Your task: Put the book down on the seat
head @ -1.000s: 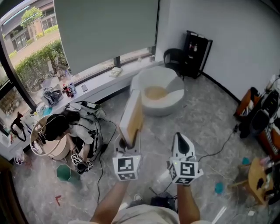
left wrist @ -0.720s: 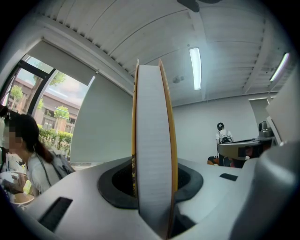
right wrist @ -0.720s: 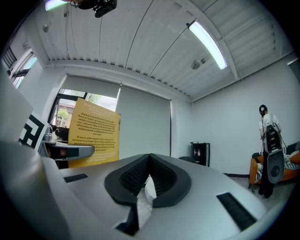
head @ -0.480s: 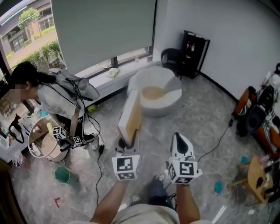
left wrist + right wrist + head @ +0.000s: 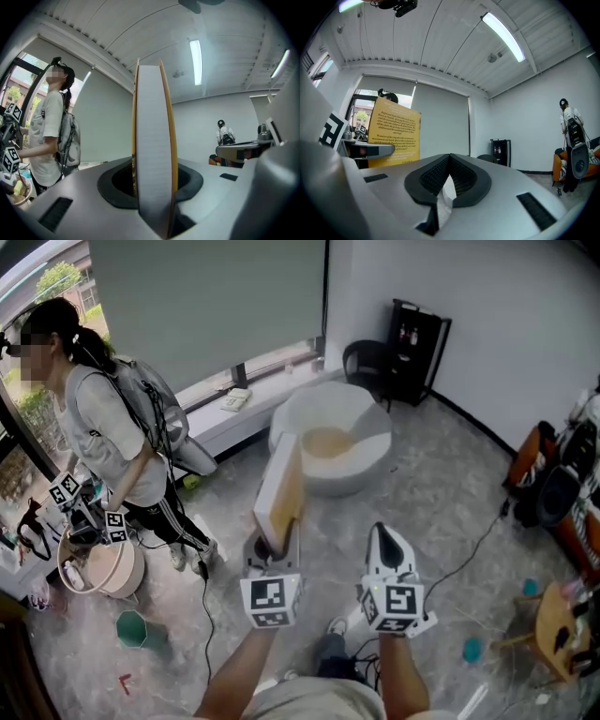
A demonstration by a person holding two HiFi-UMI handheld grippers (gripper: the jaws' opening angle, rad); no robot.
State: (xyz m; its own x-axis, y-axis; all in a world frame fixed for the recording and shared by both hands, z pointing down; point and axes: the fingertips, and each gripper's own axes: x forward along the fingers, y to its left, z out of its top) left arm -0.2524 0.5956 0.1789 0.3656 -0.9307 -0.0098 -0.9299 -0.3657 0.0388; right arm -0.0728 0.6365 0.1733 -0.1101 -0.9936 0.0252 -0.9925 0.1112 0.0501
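Observation:
A thick book (image 5: 281,486) with yellow covers and white page edges stands upright in my left gripper (image 5: 272,545), which is shut on its lower end. In the left gripper view the book (image 5: 152,140) fills the space between the dark pads (image 5: 117,180), its page edge facing the camera. Beyond it on the floor is the seat (image 5: 361,413), a round white armchair with a tan cushion. My right gripper (image 5: 389,542) is level beside the left one, shut and empty. In the right gripper view its pads (image 5: 461,176) meet at the tip, and the book's printed back cover (image 5: 393,133) shows at left.
A person with a backpack (image 5: 117,442) stands at left, holding marker-cube grippers over a round basket (image 5: 108,573). A black chair (image 5: 366,362) and a black cabinet (image 5: 420,338) stand behind the seat. Bags (image 5: 553,488), a wooden stool (image 5: 553,615) and cables lie at right.
The person at left has risen from a crouch by the basket and now stands. Both grippers and the book keep their pose; the room has slid slightly past them.

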